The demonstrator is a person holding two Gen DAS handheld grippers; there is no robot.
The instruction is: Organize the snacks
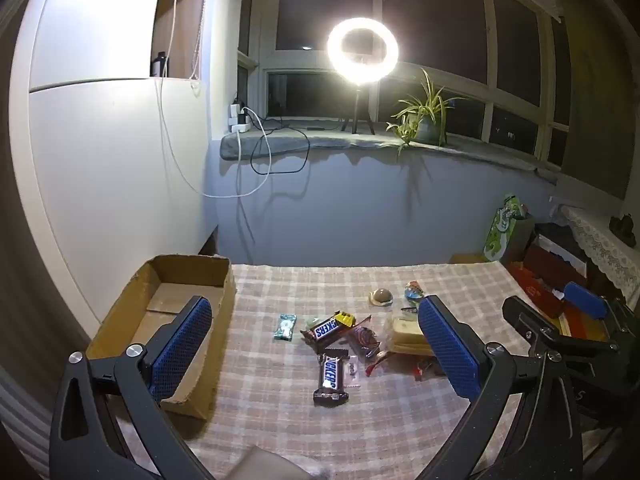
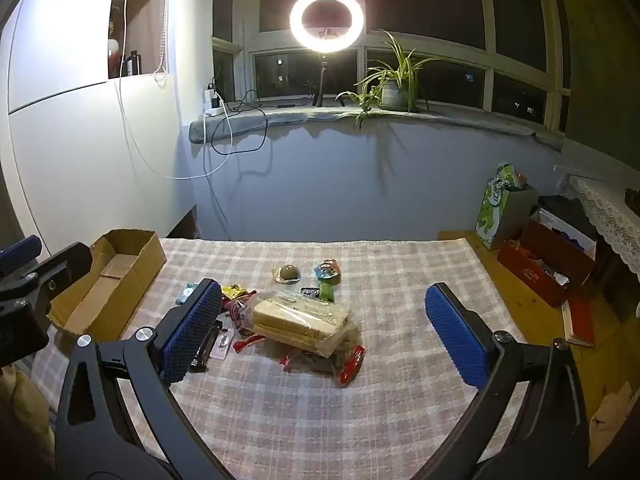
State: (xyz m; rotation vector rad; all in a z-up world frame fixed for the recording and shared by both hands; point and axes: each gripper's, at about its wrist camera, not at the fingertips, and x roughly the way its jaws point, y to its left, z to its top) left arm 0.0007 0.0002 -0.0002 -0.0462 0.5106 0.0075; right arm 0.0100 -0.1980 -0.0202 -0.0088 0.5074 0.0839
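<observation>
1. Currently, the left gripper [image 1: 316, 346], with black arms and blue textured pads, hangs above the checked pink-and-white tablecloth [image 1: 280, 408]; its jaws are spread wide and hold nothing.
2. Likewise, the right gripper [image 2: 324, 328] hangs above the same cloth, jaws spread wide and empty.
3. An open brown cardboard box [image 1: 188, 276] sits at the left edge of the table, touching the cloth; its interior shows only its flaps.
4. Snacks lie in a loose cluster mid-cloth, to the right of the box:
   - two brown Snickers bars [image 1: 330, 378], one nearer the camera, one angled behind it;
   - a small pale teal wrapped sweet [image 1: 285, 327], apart on the left of the cluster;
   - a clear bag of pale yellow wafer biscuits [image 2: 298, 316], resting on red-wrapped items [image 2: 352, 366];
   - a round brown domed sweet [image 2: 287, 272] and a multicoloured packet [image 2: 328, 272] at the far side.
5. A lit ring lamp [image 2: 327, 15] and a green potted plant [image 2: 390, 80] stand on the grey windowsill [image 2: 460, 118].
</observation>
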